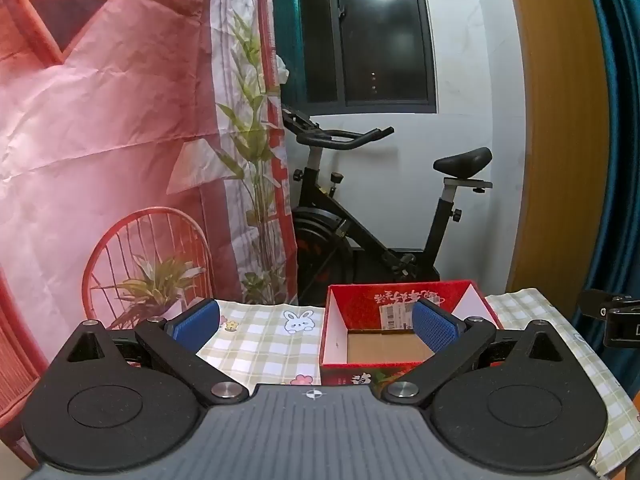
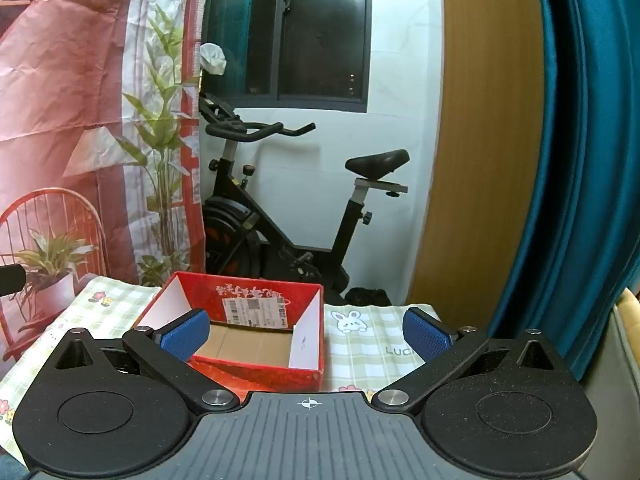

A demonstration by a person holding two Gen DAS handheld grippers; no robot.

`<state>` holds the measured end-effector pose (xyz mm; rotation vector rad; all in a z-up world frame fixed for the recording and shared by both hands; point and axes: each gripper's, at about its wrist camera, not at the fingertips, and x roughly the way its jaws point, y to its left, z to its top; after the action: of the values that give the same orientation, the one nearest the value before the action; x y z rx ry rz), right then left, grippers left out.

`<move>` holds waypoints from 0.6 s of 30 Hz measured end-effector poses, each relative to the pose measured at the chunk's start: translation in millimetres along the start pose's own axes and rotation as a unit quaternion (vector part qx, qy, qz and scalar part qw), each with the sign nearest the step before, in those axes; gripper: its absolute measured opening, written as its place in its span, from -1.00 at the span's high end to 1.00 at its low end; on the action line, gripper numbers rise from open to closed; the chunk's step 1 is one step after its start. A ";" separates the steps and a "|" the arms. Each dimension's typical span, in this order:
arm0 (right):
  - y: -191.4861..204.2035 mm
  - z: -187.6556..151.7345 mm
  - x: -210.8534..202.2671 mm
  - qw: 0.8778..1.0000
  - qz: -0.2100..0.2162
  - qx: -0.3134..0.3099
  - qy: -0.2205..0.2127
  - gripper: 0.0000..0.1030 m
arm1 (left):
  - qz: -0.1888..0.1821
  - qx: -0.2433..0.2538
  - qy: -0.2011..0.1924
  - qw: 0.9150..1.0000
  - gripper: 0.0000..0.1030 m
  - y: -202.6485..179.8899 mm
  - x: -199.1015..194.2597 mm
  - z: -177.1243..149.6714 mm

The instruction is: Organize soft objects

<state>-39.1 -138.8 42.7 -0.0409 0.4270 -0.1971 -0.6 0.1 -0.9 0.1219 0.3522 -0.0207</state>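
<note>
A red cardboard box (image 1: 404,300) with a brown floor and a shipping label stands open on the checked tablecloth (image 1: 260,340); nothing lies inside it. My left gripper (image 1: 316,326) is open just in front of it, with its right blue pad (image 1: 434,328) overlapping the box's mouth. In the right wrist view the same box (image 2: 256,296) sits ahead to the left, and my right gripper (image 2: 306,334) is open with its left pad (image 2: 186,334) before the box's near left corner. No soft object shows in either view.
The tablecloth (image 2: 368,348) carries rabbit and flower prints. Behind the table stand a black exercise bike (image 1: 360,216), a red printed backdrop (image 1: 100,120), a white wall with a dark window, a wooden panel (image 2: 480,140) and a teal curtain (image 2: 580,160). A black clamp (image 1: 612,316) juts in at the right.
</note>
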 end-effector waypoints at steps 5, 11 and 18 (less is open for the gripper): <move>0.2 -0.2 0.0 1.000 0.000 -0.001 0.000 -0.99 | -0.003 -0.002 0.005 1.000 -1.00 0.6 2.4 3.9; 0.2 -0.4 -0.2 1.000 0.000 -0.001 -0.001 -0.99 | -0.010 -0.002 0.009 1.000 -1.00 1.7 0.3 0.3; 0.6 0.0 -0.8 1.000 0.000 -0.001 -0.002 -0.99 | -0.012 0.000 0.011 1.000 -1.00 0.9 0.9 0.8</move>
<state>-39.7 -138.1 42.9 -0.0426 0.4234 -0.1972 0.5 1.0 -0.3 0.1176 0.3765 -0.0420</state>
